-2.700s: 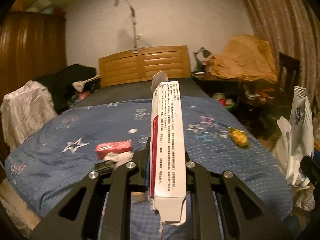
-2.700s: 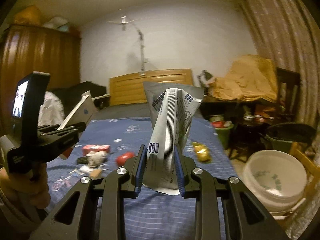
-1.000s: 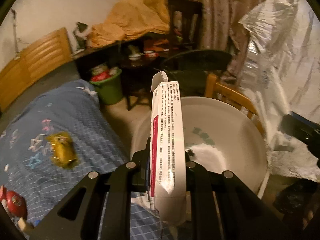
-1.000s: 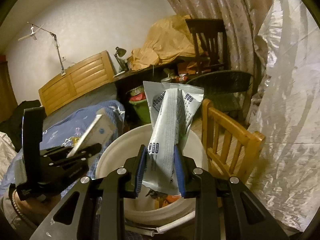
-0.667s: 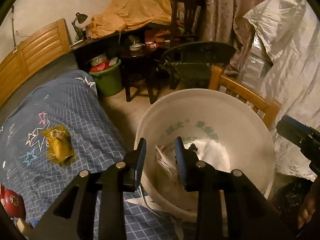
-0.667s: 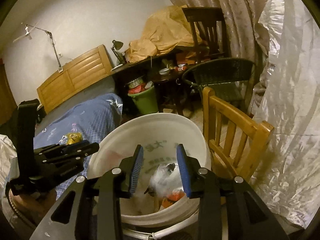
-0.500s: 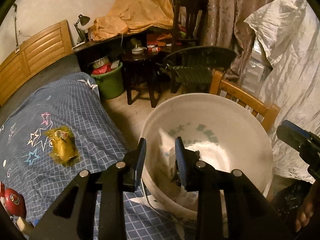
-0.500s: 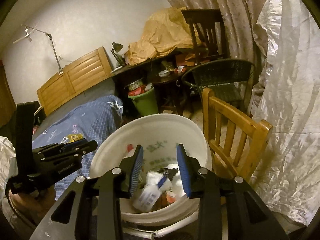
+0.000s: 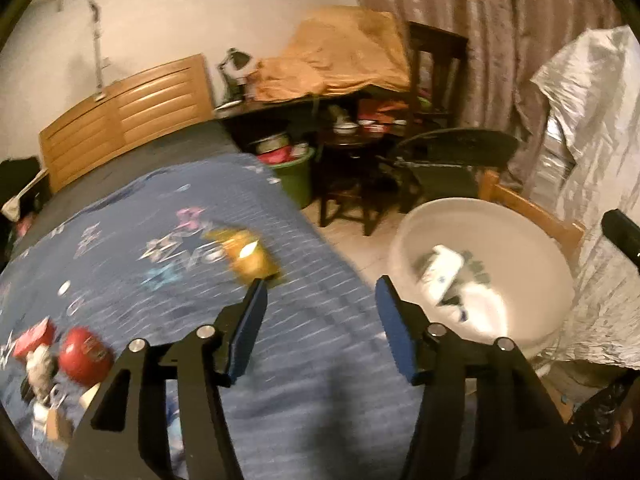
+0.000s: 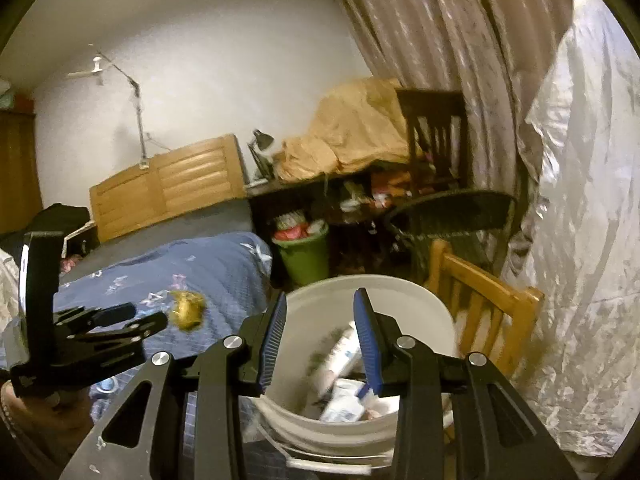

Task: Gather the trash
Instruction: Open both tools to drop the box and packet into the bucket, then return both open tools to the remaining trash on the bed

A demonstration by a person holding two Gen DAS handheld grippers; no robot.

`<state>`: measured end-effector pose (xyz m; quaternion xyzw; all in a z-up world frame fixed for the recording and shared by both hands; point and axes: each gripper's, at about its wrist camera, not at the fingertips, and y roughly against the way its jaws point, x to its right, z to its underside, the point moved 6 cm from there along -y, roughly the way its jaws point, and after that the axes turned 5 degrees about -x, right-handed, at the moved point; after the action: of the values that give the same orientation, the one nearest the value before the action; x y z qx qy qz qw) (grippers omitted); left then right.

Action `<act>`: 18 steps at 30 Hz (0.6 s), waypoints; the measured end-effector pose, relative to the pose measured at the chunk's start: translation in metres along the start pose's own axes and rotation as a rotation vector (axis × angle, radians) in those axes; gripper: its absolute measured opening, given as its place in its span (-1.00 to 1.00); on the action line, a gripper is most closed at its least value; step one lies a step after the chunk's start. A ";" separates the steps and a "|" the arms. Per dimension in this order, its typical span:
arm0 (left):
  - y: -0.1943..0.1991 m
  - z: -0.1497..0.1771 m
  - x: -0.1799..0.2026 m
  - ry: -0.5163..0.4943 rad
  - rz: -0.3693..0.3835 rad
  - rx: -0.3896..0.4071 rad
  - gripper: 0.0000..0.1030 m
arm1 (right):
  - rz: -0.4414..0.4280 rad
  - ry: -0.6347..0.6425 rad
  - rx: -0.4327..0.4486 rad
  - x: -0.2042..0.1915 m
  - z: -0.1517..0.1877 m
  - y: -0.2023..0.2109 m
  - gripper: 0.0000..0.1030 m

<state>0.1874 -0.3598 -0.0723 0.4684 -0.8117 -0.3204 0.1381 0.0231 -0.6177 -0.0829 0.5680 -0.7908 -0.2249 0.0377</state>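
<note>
White packets and boxes of trash (image 10: 340,356) are seen lying in the big white bucket (image 10: 420,300) beside the bed (image 9: 160,240). A crinkly yellow wrapper (image 9: 250,258) is left on the blue star blanket. The left gripper (image 9: 320,312) and right gripper (image 10: 320,332) are spread wide, and nothing is held.

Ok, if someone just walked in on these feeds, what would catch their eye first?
Probably the big white bucket on the floor beside the bed, with white packaging piled inside, and the right tongs open and empty just above it. Next, the blue star-patterned bedspread, where a yellow wrapper lies ahead of the open left tongs and a red ball sits lower left.
</note>
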 end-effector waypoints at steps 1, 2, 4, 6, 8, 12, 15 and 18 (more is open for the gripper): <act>0.006 0.006 -0.015 0.021 -0.015 -0.002 0.11 | -0.008 0.007 0.002 -0.006 -0.001 0.001 -0.29; 0.010 0.009 -0.025 0.037 -0.023 -0.004 0.13 | -0.019 0.015 0.002 -0.014 0.001 0.002 -0.29; 0.020 0.022 -0.057 0.084 -0.055 -0.012 0.14 | -0.049 0.035 -0.009 -0.038 0.005 0.003 -0.29; 0.029 0.034 -0.083 0.128 -0.079 -0.020 0.15 | -0.086 0.060 -0.023 -0.064 0.010 0.002 -0.29; 0.038 0.044 -0.110 0.172 -0.105 -0.026 0.17 | -0.114 0.080 -0.033 -0.086 0.014 0.002 -0.29; 0.058 0.072 -0.164 0.257 -0.163 -0.035 0.22 | -0.195 0.139 -0.071 -0.148 0.025 0.000 -0.29; 0.069 0.101 -0.204 0.315 -0.188 -0.059 0.23 | -0.251 0.189 -0.106 -0.193 0.036 -0.003 -0.29; 0.078 0.133 -0.250 0.376 -0.224 -0.097 0.23 | -0.309 0.232 -0.145 -0.237 0.048 -0.004 -0.26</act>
<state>0.1961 -0.0682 -0.1036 0.5999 -0.6982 -0.2795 0.2730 0.0952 -0.3871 -0.0808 0.7005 -0.6662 -0.2176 0.1343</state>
